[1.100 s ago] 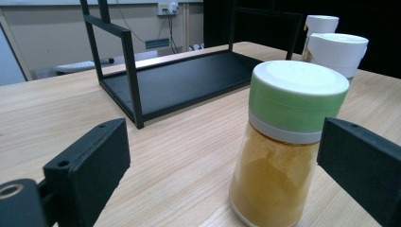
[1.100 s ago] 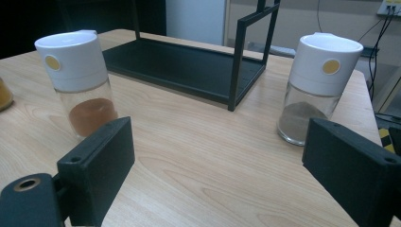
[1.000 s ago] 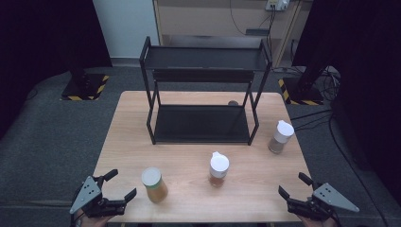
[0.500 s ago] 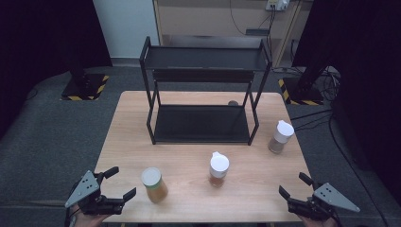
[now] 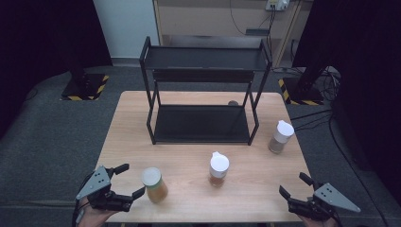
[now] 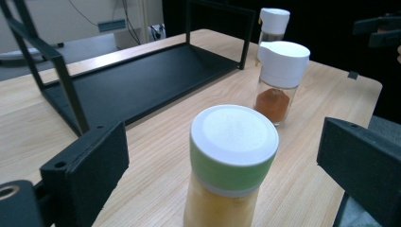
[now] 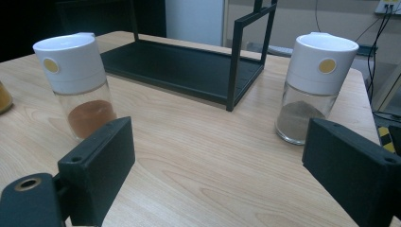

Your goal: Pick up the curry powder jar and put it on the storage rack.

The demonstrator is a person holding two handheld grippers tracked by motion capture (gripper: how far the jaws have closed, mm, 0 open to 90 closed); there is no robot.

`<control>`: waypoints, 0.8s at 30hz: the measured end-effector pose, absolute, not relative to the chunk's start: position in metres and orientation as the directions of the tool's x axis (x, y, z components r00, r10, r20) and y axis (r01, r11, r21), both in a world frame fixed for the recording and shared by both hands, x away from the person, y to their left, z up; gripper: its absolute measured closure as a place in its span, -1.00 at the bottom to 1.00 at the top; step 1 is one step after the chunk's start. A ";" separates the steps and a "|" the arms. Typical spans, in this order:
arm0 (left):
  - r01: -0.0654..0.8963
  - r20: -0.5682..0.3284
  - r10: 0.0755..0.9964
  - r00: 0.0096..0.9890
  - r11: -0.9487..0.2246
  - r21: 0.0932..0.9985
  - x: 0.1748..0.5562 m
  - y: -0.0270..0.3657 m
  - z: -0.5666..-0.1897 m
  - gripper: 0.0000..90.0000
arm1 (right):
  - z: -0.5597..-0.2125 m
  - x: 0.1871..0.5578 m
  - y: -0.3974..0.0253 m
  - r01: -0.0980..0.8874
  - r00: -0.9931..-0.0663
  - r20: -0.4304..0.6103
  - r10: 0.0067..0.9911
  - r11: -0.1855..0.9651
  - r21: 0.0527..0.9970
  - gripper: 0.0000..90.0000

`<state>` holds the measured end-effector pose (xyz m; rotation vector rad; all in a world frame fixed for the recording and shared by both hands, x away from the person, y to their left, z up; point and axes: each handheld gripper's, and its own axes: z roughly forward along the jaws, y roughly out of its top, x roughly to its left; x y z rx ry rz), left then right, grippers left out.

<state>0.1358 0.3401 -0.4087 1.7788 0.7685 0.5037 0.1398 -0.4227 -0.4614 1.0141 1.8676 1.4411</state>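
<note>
A jar [image 5: 154, 184] with a pale green and white lid and yellow contents stands near the table's front left. My left gripper [image 5: 131, 179] is open just to its left, fingertips close to the jar. In the left gripper view the jar [image 6: 231, 161] sits centred just ahead of the wide-apart jaws. A white-capped shaker of red-brown powder [image 5: 219, 169] stands at front centre, and a shaker of grey powder [image 5: 281, 136] at the right. My right gripper [image 5: 293, 184] is open at the front right edge, holding nothing. In the right gripper view both shakers, red-brown [image 7: 80, 85] and grey [image 7: 314, 85], stand beyond its jaws.
A black two-shelf metal rack [image 5: 201, 124] stands at the back middle of the wooden table [image 5: 255, 198], both shelves bare. Dark floor surrounds the table, with cables and yellow-striped stand bases behind.
My left gripper has shifted a little to the right, closer to the yellow jar. The right gripper and the containers have not moved.
</note>
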 end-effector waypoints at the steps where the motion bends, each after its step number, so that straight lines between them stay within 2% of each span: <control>1: 0.256 -0.028 0.710 0.704 -0.216 0.942 0.137 0.338 -0.408 -0.95 | -0.461 0.140 -0.423 0.224 -0.553 0.013 0.833 0.134 0.965 -0.77; 24: 0.288 -0.025 0.670 0.742 -0.285 0.914 0.172 0.313 -0.422 -0.87 | -0.462 0.139 -0.424 0.224 -0.553 0.018 0.833 0.128 0.966 -0.77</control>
